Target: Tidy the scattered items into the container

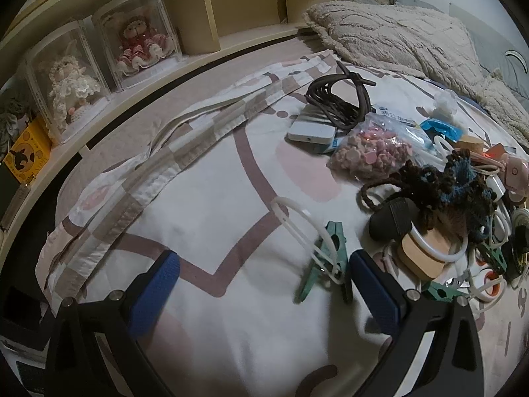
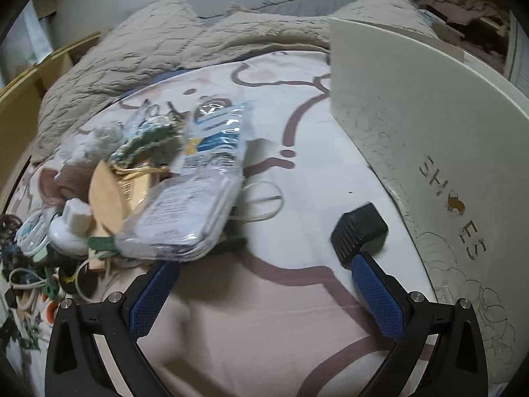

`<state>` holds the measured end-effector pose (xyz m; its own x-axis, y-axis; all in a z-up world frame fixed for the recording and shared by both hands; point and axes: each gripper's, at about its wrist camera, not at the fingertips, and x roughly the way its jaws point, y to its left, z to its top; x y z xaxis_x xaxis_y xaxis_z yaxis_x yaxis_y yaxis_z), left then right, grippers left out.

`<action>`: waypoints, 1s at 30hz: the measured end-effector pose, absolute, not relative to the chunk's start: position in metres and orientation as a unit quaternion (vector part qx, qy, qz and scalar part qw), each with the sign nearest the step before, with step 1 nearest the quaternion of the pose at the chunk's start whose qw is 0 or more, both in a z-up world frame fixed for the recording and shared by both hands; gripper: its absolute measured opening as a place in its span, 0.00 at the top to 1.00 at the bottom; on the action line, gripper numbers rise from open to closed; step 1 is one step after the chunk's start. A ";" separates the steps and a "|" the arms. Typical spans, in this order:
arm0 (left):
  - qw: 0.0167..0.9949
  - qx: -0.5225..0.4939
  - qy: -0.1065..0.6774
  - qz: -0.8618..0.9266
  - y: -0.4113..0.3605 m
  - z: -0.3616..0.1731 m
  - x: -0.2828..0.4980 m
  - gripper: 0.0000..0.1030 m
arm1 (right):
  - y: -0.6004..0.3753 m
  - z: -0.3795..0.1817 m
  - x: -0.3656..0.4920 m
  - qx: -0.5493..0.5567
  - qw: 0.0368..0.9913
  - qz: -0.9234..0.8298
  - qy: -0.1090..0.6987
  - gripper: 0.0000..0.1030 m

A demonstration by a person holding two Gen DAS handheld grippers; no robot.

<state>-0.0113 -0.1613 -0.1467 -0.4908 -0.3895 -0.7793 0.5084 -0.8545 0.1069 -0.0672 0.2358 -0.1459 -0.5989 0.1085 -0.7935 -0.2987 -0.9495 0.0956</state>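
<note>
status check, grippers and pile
Left gripper open, empty. Right gripper open, empty. Clutter pile still on bed, shoe box to its right.

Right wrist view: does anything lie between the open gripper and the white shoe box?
Nothing visible does. Only bare patterned bedsheet lies between the right gripper and the white cardboard shoe box; the clutter pile, with its clear plastic packet, sits off to the left.

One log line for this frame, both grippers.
left gripper: open, empty, near green clip | right gripper: open, empty, between packet and shoebox
</note>
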 end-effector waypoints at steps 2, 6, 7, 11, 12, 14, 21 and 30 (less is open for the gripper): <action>0.257 0.433 0.070 -0.861 -0.160 -0.148 -0.011 0.00 | 0.234 -0.145 -0.066 -0.427 0.131 0.889 0.099 0.00; 0.254 0.435 0.071 -0.861 -0.158 -0.149 -0.012 0.00 | 0.235 -0.143 -0.068 -0.422 0.165 0.888 0.076 0.00; 0.254 0.436 0.071 -0.861 -0.157 -0.149 -0.012 0.00 | 0.237 -0.143 -0.069 -0.421 0.168 0.888 0.074 0.00; 0.252 0.437 0.073 -0.860 -0.158 -0.149 -0.013 0.00 | 0.245 -0.141 -0.074 -0.422 0.177 0.887 0.063 0.00; 0.252 0.438 0.073 -0.860 -0.158 -0.150 -0.013 0.00 | 0.246 -0.141 -0.075 -0.424 0.174 0.887 0.062 0.00; 0.252 0.438 0.073 -0.860 -0.158 -0.150 -0.013 0.00 | 0.247 -0.142 -0.079 -0.431 0.162 0.886 0.057 0.00; 0.253 0.437 0.071 -0.860 -0.158 -0.149 -0.013 0.00 | 0.245 -0.145 -0.078 -0.443 0.149 0.882 0.056 0.00; 0.253 0.438 0.071 -0.860 -0.157 -0.149 -0.012 0.00 | 0.211 -0.148 -0.070 -0.460 0.080 0.884 0.038 0.00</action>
